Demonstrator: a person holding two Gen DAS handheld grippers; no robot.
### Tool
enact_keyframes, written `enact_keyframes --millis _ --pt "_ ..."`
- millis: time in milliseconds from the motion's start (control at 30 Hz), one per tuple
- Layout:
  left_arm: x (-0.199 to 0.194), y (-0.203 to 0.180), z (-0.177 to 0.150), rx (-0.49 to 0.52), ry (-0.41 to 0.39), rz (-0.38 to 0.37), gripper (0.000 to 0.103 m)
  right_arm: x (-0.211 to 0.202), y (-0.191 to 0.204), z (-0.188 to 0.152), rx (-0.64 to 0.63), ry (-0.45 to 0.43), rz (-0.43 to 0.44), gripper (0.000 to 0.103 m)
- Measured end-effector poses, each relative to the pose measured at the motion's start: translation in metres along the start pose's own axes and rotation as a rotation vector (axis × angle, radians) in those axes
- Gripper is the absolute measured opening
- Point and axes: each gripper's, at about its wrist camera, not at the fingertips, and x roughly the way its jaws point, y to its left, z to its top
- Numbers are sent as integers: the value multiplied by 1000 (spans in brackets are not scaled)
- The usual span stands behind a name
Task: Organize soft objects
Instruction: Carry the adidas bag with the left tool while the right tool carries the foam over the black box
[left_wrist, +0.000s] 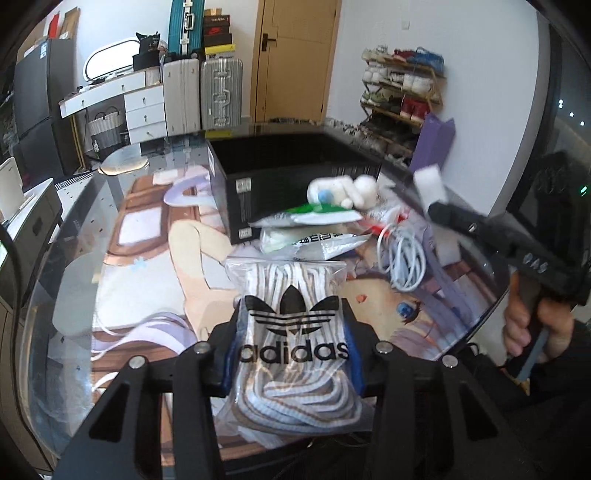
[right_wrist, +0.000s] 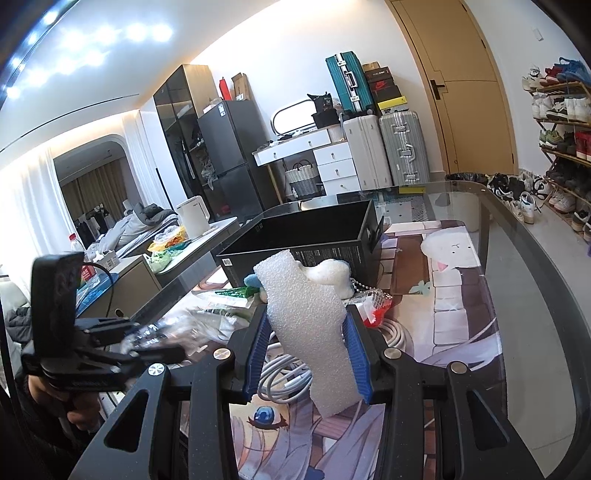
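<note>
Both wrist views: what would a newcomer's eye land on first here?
The left gripper is clamped on a clear Adidas bag of shoelaces, front and centre. The right gripper pinches a white foam strip. Behind both sits an open black box on the glass table.

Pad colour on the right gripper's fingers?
Blue ribbed pads, clamped on white foam; right wrist view.

A box (left_wrist: 295, 177) stands at the table's (left_wrist: 74, 266) far side; before it lie a plush (left_wrist: 347, 192), packets (left_wrist: 314, 236), and, rightward, a cable (left_wrist: 404, 258), apparently touching them.
</note>
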Motion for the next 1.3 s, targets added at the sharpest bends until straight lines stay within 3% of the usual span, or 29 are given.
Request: enact_keyframes --millis 267,567,933,1300 --pt "-29 -4 15 4 -84 5 44 -2 1 10 16 -2 9 41" --pt "-32 3 33 -28 -151 26 44 -1 9 33 -14 1 11 41" --pt "-10 10 67 -50 -241 51 44 19 8 65 -14 28 -2 41" --pt "26 21 102 -73 -281 67 44 49 9 95 -47 22 9 41"
